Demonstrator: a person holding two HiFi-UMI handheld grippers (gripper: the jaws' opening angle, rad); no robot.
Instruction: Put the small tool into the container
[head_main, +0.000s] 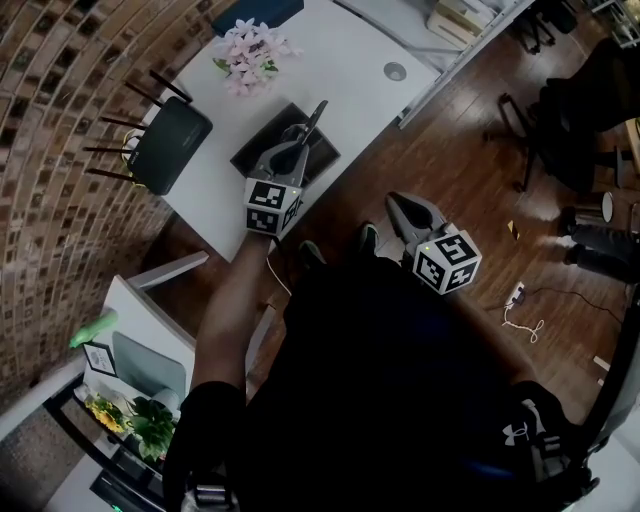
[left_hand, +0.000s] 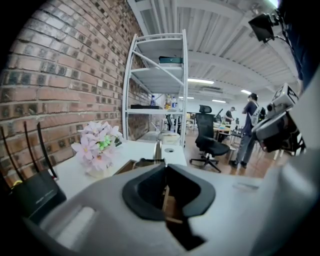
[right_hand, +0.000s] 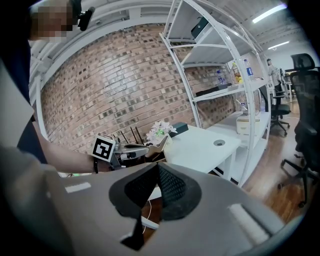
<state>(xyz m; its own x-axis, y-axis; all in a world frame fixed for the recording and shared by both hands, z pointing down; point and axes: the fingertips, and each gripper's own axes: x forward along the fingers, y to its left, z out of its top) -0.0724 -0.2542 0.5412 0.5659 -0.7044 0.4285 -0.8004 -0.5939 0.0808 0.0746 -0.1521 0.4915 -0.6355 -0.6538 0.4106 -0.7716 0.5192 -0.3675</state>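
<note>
1. The left hand-held gripper (head_main: 302, 137) has its jaws pinched together on the small tool (head_main: 317, 116). The tool is a slim metal piece that sticks out past the tips and tilts up toward the far side of the tabletop (head_main: 350, 70). The bite looks thin to me, so a jolt could let the tool swivel or slip out early.
2. The tool hangs over the dark container (head_main: 257, 146), but its free end reaches toward the far rim. If the jaws part here, I reckon it could land across the edge and tip out onto the white top.
3. Let go from up there, a hard, thin tool may bounce, so lowering it first looks safer.
4. The flowers (head_main: 247, 55) stand just beyond the container and the black router (head_main: 170, 145) sits beside it. A wide swing could knock either one.
5. The right hand-held gripper (head_main: 395, 203) is closed with nothing in it, out over the wooden floor (head_main: 470, 130) and well apart from the tabletop. It cannot steady the container if that gets nudged.
</note>
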